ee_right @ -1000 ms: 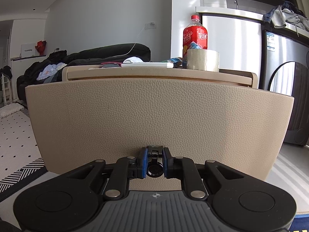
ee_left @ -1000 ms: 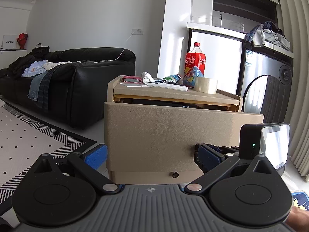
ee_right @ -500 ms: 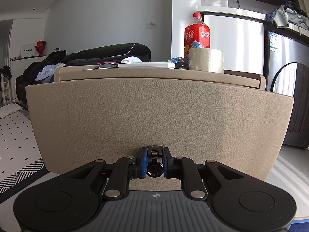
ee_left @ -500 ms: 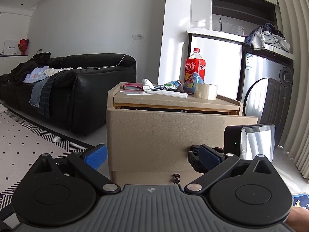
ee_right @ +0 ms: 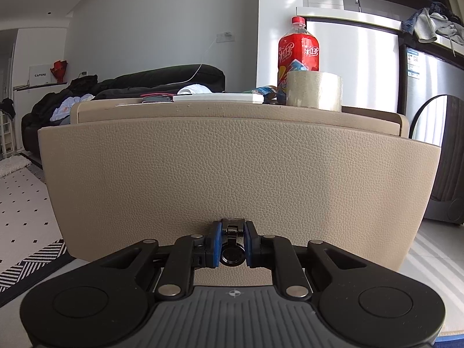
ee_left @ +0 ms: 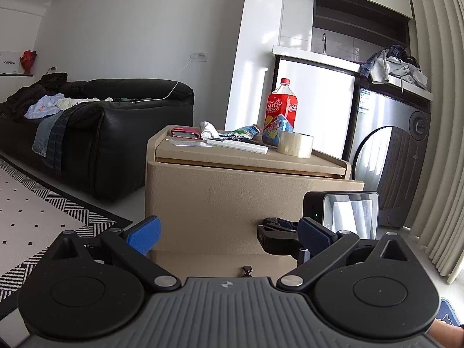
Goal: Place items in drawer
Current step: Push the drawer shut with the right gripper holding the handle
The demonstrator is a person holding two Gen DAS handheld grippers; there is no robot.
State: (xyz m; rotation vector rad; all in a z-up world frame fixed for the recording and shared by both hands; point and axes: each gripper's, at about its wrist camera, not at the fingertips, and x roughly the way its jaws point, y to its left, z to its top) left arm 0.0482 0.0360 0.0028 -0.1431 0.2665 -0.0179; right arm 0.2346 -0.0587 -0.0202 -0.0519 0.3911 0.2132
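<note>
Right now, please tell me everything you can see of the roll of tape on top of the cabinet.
The roll of tape is a wide ring of beige, slightly glossy tape, translucent in the left wrist view. It lies flat, its hole facing up, on the beige cabinet top near the right front edge. Directly behind it stands the red bottle with a blue snack bag; whether they touch it cannot be told. Neither gripper touches the roll.
</note>
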